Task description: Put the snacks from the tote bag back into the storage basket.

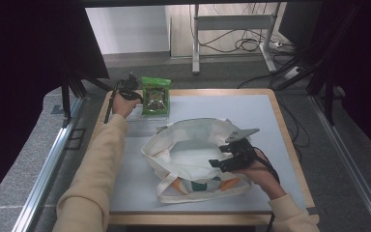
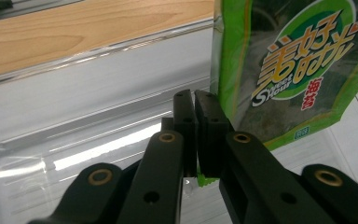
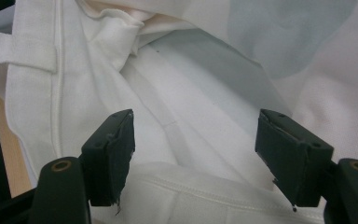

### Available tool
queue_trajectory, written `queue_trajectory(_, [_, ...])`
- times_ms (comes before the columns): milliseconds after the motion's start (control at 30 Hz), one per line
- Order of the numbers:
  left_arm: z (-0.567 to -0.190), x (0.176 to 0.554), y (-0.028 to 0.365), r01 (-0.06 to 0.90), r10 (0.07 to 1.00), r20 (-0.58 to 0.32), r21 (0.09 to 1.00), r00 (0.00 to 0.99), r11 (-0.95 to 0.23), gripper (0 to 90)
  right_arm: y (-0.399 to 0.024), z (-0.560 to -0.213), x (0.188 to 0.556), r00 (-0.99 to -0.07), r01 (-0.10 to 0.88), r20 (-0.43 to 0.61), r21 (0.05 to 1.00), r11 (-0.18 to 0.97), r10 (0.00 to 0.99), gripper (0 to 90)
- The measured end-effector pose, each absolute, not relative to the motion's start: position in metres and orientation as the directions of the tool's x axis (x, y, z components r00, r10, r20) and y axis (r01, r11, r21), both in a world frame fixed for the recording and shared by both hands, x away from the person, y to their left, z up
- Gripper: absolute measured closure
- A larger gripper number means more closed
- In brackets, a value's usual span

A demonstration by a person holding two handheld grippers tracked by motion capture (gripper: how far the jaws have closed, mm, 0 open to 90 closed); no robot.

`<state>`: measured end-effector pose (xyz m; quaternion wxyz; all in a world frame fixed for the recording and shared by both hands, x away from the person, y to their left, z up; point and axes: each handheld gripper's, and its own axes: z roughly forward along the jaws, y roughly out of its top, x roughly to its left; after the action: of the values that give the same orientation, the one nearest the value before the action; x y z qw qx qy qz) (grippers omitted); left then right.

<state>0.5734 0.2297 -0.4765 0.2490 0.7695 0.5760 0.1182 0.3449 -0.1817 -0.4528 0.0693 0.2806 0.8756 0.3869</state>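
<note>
Your left gripper [image 2: 196, 140] fingers [image 2: 184, 121] pinched on green snack packet [image 2: 289, 70] corner, seemingly; packet at counter's [image 1: 265, 104] far-left corner, top cut off. Your right gripper [image 3: 196, 154] fingers apart over white tote bag [image 3: 168, 93] mid-counter, unclamped.

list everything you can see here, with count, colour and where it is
snack packet: 1, green, far left of the table, bottom corner pinched in the left gripper
clear tray: 1, transparent, under and beside the packet
tote bag: 1, white with coloured print, middle of the table, mouth open
table: 1, grey top with wood edge
desk frame and cables: grey and black, on the floor beyond the table
left gripper: 1, black, shut on the packet
right gripper: 1, black, open, over the bag's rim
sleeves: 2, cream
</note>
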Motion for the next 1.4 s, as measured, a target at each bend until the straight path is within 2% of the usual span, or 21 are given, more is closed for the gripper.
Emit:
queue_trajectory(800, [-0.472, 0.558, 0.260, 0.827, 0.947, -0.140, 0.536, 0.288, -0.172, 88.8, -0.184, -0.452, 0.345, -0.831, 0.439, 0.097, 0.720, 0.538, 0.548, 28.7])
queue_trajectory(1000, [-0.459, 0.539, 0.262, 0.802, 0.926, -0.162, 0.564, 0.342, -0.197, 89.1, -0.189, -0.449, 0.346, -0.827, 0.440, 0.103, 0.731, 0.521, 0.553, 28.7])
queue_trajectory(1167, [-0.450, 0.521, 0.254, 0.770, 0.891, -0.162, 0.583, 0.424, -0.260, 87.7, -0.190, -0.446, 0.344, -0.828, 0.432, 0.099, 0.740, 0.516, 0.552, 28.7])
queue_trajectory(1400, [-0.433, 0.491, 0.249, 0.716, 0.838, -0.191, 0.634, 0.511, -0.292, 80.1, -0.192, -0.447, 0.342, -0.827, 0.436, 0.101, 0.735, 0.519, 0.553, 28.5])
